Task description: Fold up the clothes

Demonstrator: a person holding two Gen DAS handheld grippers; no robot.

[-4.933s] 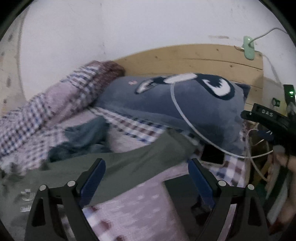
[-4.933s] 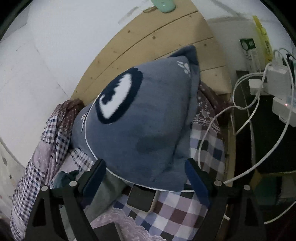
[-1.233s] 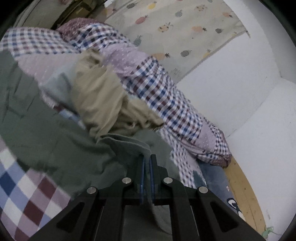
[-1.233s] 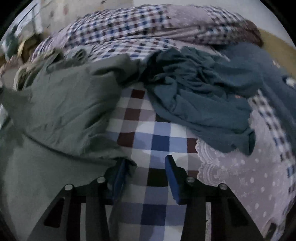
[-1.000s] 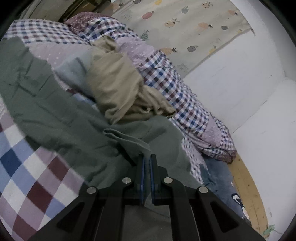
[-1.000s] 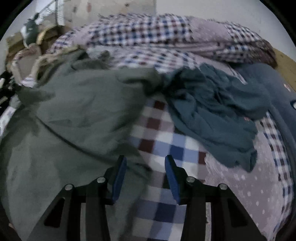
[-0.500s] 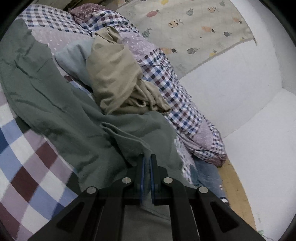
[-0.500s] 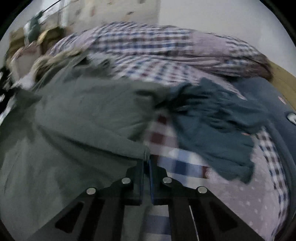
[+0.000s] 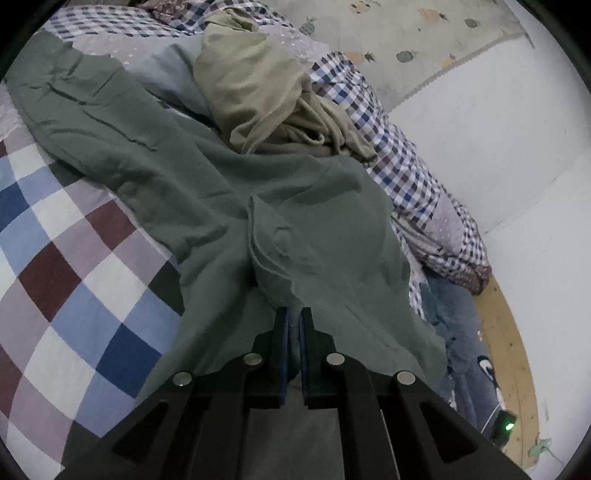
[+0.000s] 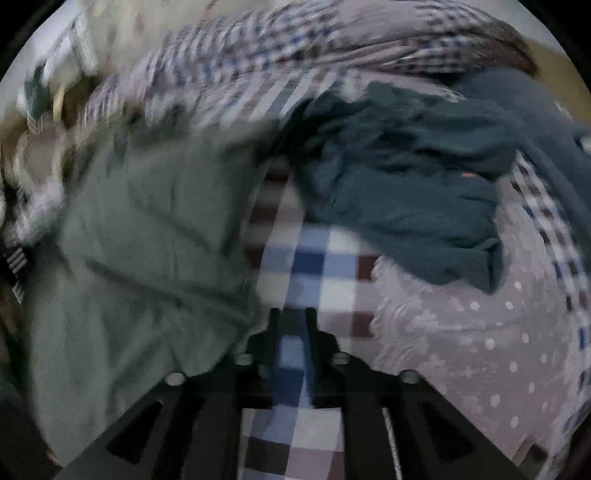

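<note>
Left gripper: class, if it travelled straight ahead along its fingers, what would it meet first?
The left gripper, shut on the green garment, would first meet more of that garment's bunched folds. Beyond lies the beige garment, though depth is uncertain.

bed covered by a checked patchwork sheet [image 9: 85, 258] in blue, maroon and white | white wall [image 9: 491, 147] seen far right | pineapple-print cloth [image 9: 406, 33] hung on it | wooden headboard [image 9: 513, 354] seen at right | light dim
</note>
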